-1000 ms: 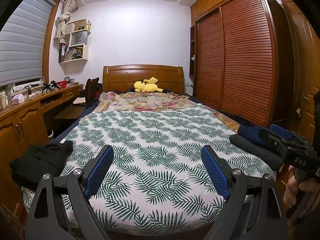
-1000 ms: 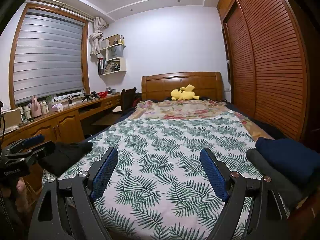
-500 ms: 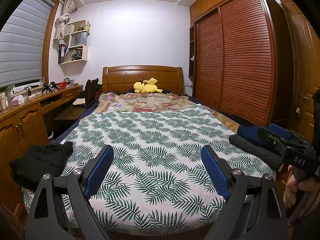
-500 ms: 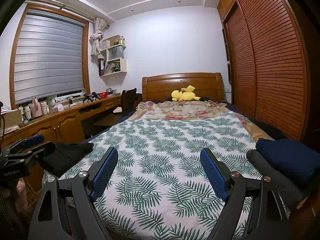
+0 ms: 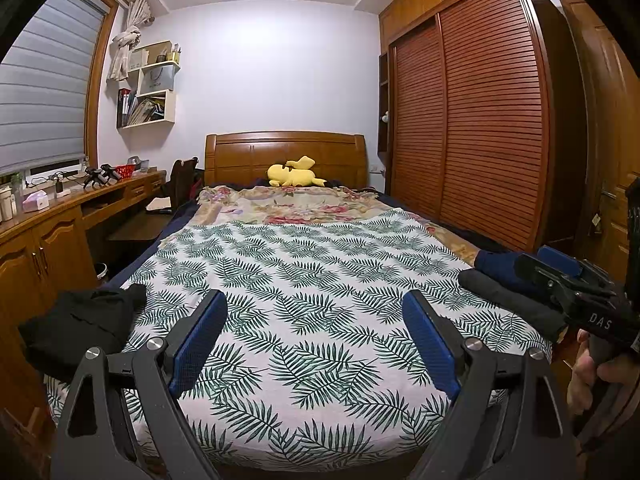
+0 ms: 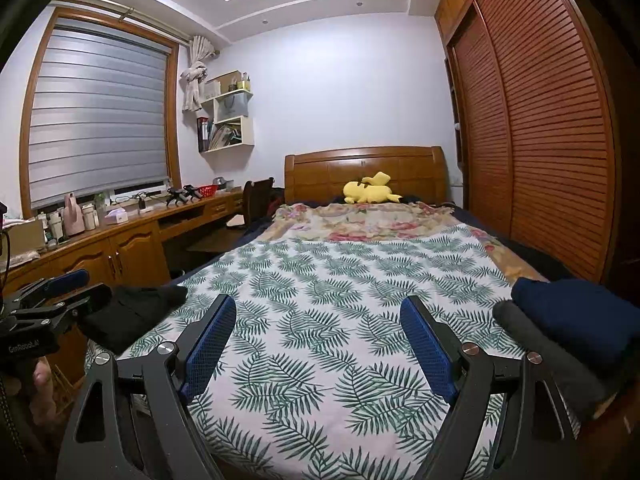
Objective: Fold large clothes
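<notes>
Both your tongs hang wide apart with nothing between their ribbed blue pads: left tongs [image 5: 314, 336], right tongs [image 6: 318, 340]. Below them spreads a smooth, flat leaf-print bedspread [image 5: 304, 280]. A crumpled black garment [image 5: 80, 328] slumps at nine o'clock on the bed's edge. At three o'clock lie a soft navy fold [image 6: 576, 312] and a grey roll [image 6: 548, 356], touching.

A yellow plush toy [image 5: 294, 174] lies against the wooden headboard [image 5: 286, 152]. A slatted wardrobe [image 5: 472, 128] runs along the bed's right edge, a cluttered desk [image 6: 132, 220] along its left.
</notes>
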`<state>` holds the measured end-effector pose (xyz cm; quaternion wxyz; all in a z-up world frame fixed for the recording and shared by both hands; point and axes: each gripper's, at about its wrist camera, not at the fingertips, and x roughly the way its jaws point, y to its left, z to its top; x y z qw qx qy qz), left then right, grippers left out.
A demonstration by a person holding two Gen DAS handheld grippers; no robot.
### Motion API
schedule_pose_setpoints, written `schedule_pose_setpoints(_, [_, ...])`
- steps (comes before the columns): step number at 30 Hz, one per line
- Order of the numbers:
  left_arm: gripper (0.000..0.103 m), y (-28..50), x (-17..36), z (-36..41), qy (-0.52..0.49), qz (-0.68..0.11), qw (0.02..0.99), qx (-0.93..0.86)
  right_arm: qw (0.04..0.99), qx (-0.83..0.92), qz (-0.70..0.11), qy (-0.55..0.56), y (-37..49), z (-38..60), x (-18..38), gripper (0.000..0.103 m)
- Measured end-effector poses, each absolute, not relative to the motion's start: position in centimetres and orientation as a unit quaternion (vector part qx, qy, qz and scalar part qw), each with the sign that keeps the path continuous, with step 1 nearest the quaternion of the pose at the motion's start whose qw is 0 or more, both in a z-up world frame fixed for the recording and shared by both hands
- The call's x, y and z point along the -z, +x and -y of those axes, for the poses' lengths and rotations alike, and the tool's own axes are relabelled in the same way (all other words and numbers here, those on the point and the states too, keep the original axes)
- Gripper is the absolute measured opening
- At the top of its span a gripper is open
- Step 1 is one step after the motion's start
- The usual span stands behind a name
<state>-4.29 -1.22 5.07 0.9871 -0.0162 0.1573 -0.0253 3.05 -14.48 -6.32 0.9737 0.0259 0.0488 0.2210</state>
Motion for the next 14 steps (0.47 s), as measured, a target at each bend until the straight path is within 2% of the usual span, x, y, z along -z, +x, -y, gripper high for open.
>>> schedule_pose_setpoints(14, [0.09, -4.27, -5.34, 1.21, -0.015, -0.162, 0.986, 0.025, 0.973, -0.223, -0.051, 0.025, 3.06, 14.66, 6.27, 0.085])
